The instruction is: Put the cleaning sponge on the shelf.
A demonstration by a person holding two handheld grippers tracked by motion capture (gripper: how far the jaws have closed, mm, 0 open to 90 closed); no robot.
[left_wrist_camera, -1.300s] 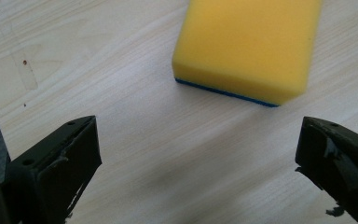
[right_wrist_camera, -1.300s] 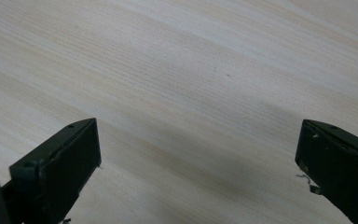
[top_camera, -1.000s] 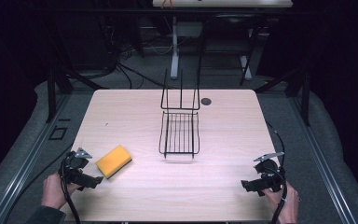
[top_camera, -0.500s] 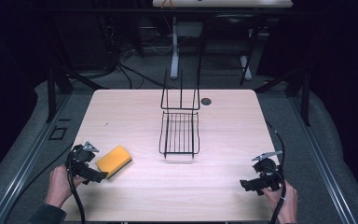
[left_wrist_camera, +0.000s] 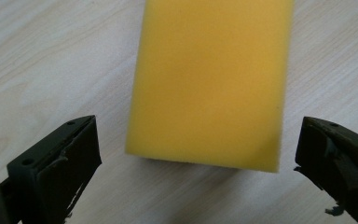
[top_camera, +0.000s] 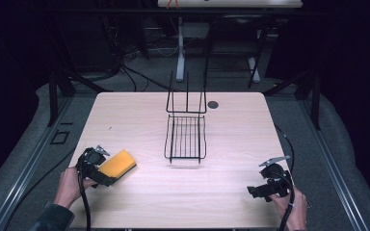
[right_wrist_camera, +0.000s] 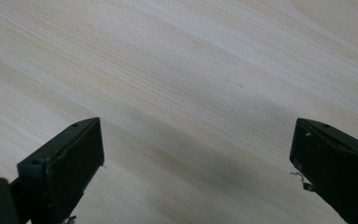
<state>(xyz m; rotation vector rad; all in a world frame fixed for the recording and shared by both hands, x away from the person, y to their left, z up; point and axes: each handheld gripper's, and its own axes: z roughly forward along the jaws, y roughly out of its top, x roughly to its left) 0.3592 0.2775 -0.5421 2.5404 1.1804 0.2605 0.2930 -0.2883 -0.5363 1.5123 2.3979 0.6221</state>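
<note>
A yellow sponge lies flat on the wooden table near its front left. My left gripper is right at the sponge's near end, open. In the left gripper view the sponge lies just ahead of my left gripper, whose jaws stand wide to either side of its near edge without touching it. My right gripper rests low at the front right of the table, open, and in the right gripper view my right gripper has nothing but bare wood between its jaws.
A black wire basket with a tall upright back stands at the table's middle. A small dark round hole sits beyond it to the right. Cables trail from both grippers over the front edge. Dark floor and table legs surround the table.
My left gripper has moved right and forward up to the sponge's near end. The right gripper has barely shifted.
</note>
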